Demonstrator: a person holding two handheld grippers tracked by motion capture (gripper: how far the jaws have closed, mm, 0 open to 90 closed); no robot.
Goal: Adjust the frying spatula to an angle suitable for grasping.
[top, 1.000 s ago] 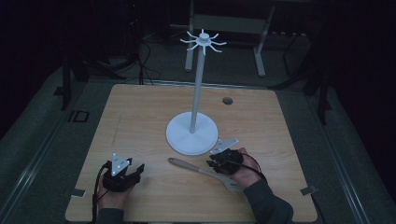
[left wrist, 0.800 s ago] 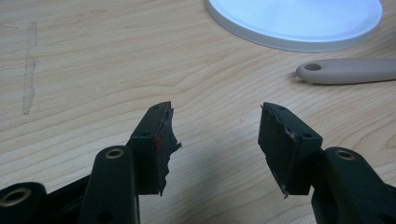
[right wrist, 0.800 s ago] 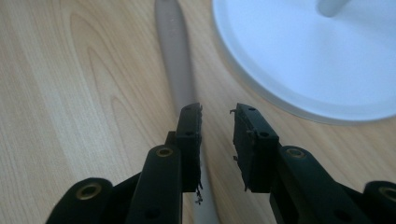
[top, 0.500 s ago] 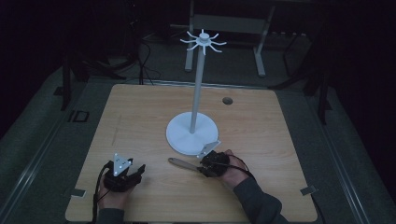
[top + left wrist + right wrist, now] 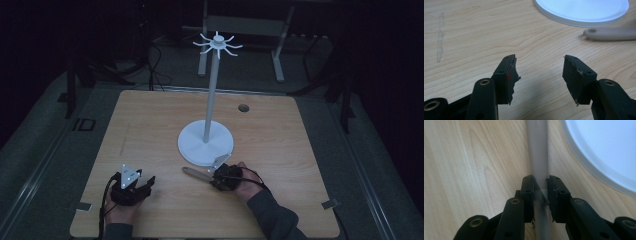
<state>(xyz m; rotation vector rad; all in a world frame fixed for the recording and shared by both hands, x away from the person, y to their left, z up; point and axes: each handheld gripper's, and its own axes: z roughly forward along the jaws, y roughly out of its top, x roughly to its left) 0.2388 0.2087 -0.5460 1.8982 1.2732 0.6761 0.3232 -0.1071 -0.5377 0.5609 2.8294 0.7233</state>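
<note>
The grey utensil handle (image 5: 537, 157) now sits clamped between the right gripper (image 5: 540, 187), whose jaws have just been closing on it; a second ago that gripper hovered farther right, over the utensil's broad end. The utensil (image 5: 196, 174) is long, slim and pale, lying flat on the wooden table (image 5: 150, 130) just in front of the white stand's round base (image 5: 205, 145). The left gripper (image 5: 539, 72) rests near the table's front left, jaws apart and holding nothing.
</note>
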